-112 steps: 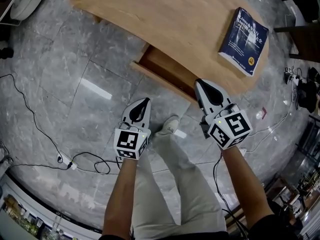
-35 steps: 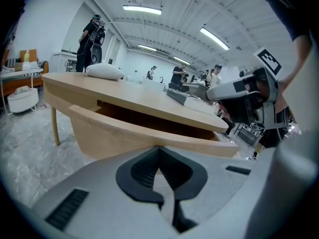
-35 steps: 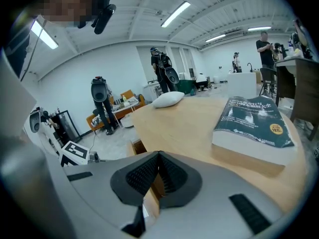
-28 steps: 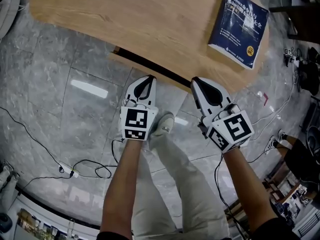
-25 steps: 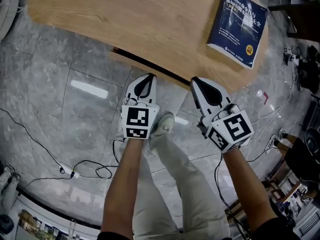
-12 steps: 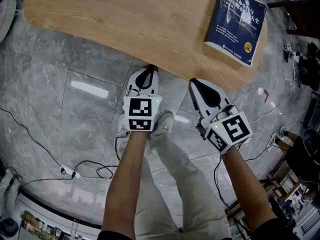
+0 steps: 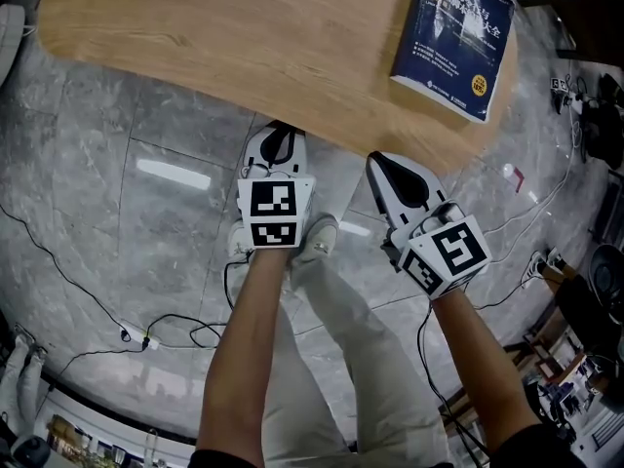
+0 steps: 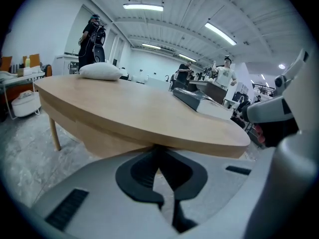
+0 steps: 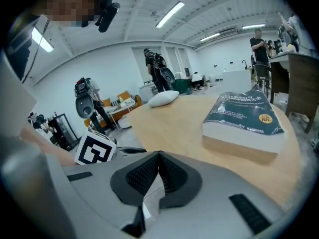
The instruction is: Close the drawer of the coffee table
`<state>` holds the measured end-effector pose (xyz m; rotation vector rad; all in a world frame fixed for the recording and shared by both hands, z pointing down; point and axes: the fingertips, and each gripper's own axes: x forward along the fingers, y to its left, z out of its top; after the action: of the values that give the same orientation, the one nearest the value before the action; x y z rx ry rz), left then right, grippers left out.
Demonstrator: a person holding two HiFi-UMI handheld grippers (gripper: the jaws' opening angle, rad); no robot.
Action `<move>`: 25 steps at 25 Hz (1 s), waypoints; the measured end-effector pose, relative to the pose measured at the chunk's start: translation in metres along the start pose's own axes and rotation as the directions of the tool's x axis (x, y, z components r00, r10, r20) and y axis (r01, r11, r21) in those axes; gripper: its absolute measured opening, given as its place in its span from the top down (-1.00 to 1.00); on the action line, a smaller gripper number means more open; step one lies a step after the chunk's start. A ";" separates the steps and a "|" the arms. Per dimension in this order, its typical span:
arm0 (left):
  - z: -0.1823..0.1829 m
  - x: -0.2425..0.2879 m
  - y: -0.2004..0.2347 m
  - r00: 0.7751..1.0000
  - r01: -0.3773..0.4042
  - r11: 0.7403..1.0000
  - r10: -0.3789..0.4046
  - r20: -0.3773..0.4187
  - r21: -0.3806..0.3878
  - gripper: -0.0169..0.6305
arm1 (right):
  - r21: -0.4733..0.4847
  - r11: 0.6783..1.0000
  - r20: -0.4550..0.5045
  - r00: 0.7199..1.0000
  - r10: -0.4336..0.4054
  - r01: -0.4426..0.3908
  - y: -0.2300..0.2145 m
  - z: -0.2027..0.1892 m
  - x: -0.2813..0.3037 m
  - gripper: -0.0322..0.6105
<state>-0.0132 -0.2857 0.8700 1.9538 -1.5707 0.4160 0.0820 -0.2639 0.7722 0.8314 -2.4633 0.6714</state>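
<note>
**Drawer seems in, left gripper at the table edge**

The coffee table (image 7: 244, 37) lies directly ahead of both grippers, and its wooden top covers the place where the drawer sits. If the push is too strong, the whole table may slide on the smooth stone floor (image 7: 117, 193). This is a judgement only.

The drawer cannot be seen from the head view. In the left gripper view, a pale wooden panel (image 8: 107, 142) under the top, just ahead of the jaws, is probably its front, so it looks closed or almost closed. Nothing shows what the drawer holds. If the front is not flush, it may be left a little open.

The blue book (image 7: 453, 42) lies flat on the top, ahead and to the right of the right gripper. A hard knock could shift it.

The left gripper (image 7: 280, 136) has its jaws together, empty, with the tip at the table edge. The right gripper (image 7: 382, 164) is also closed on nothing, near the edge.
</note>
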 end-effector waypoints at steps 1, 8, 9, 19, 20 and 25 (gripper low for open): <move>0.000 0.000 0.000 1.000 0.001 1.000 -0.001 0.000 0.003 0.95 | 0.001 1.000 0.000 1.000 0.000 0.000 0.000 -0.001 0.000 0.86; -0.004 -0.003 0.000 0.999 0.049 0.999 -0.049 -0.006 0.009 0.95 | 0.004 1.000 0.000 1.000 -0.010 0.010 0.004 0.001 -0.002 0.86; -0.006 -0.005 0.000 0.999 0.049 0.999 -0.049 -0.012 0.011 0.95 | 0.005 1.000 0.002 1.000 -0.011 0.011 0.004 0.001 -0.003 0.86; -0.003 -0.038 0.007 0.998 0.044 0.998 -0.042 -0.040 0.041 0.95 | 0.046 0.998 0.032 0.999 -0.039 0.037 0.010 0.012 -0.013 0.86; 0.001 -0.042 0.008 0.998 0.044 0.998 -0.043 -0.039 0.046 0.95 | 0.048 0.998 0.033 0.999 -0.039 0.038 0.012 0.014 -0.015 0.86; 0.022 -0.062 0.005 0.997 0.068 0.995 -0.065 -0.041 0.075 0.94 | 0.059 0.997 0.046 0.998 -0.051 0.048 0.019 0.028 -0.026 0.86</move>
<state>-0.0362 -0.2517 0.8179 2.0373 -1.4812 0.4897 0.0809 -0.2552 0.7307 0.9375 -2.4669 0.7160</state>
